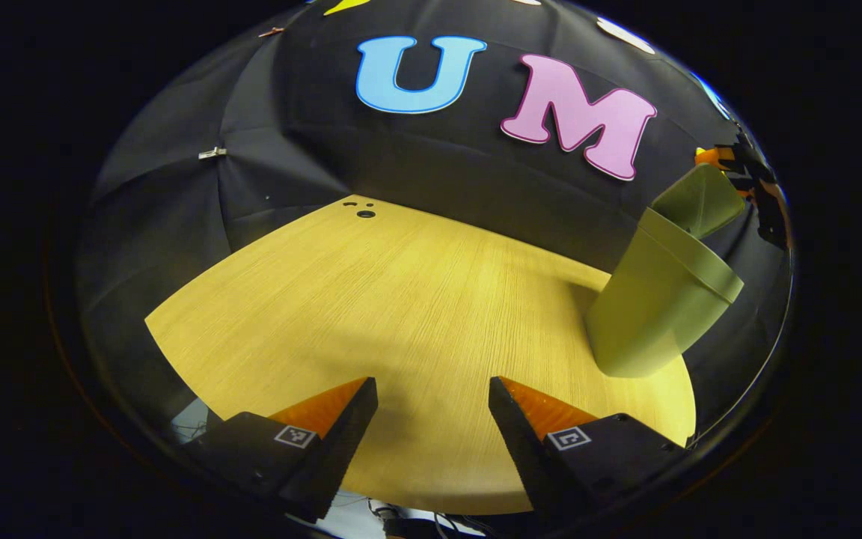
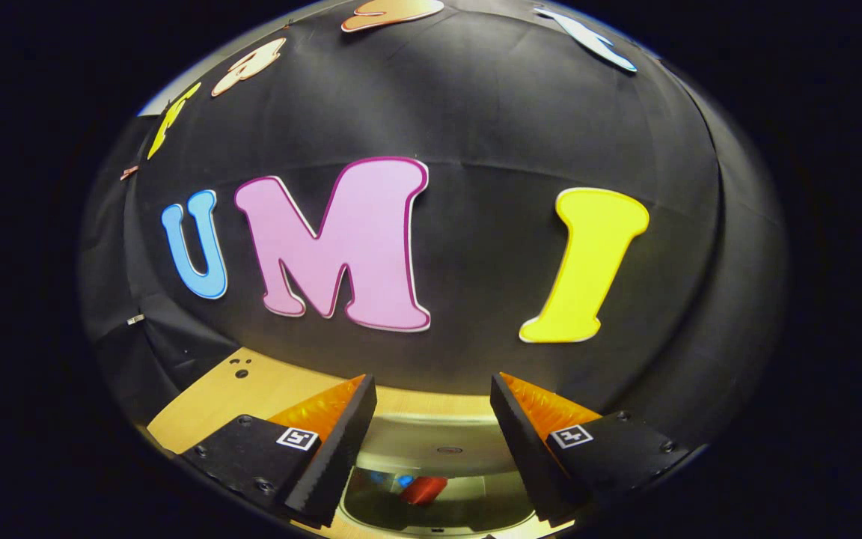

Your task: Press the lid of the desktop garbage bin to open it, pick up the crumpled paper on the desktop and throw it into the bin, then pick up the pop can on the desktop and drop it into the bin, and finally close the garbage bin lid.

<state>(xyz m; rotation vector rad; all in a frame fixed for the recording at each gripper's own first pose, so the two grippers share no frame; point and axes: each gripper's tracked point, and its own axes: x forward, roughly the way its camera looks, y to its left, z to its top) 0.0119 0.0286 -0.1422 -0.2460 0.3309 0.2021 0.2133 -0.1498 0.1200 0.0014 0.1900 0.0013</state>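
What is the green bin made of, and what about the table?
The green bin looks like matte plastic: one even colour, smooth walls, a moulded rim, and its lid tipped open. The table looks like light wood or a wood-look laminate, with fine straight grain lines and a soft sheen.

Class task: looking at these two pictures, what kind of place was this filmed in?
Probably a recording booth, not a home: black cloth walls surround one wooden desktop, holding a green desktop bin with its lid up.
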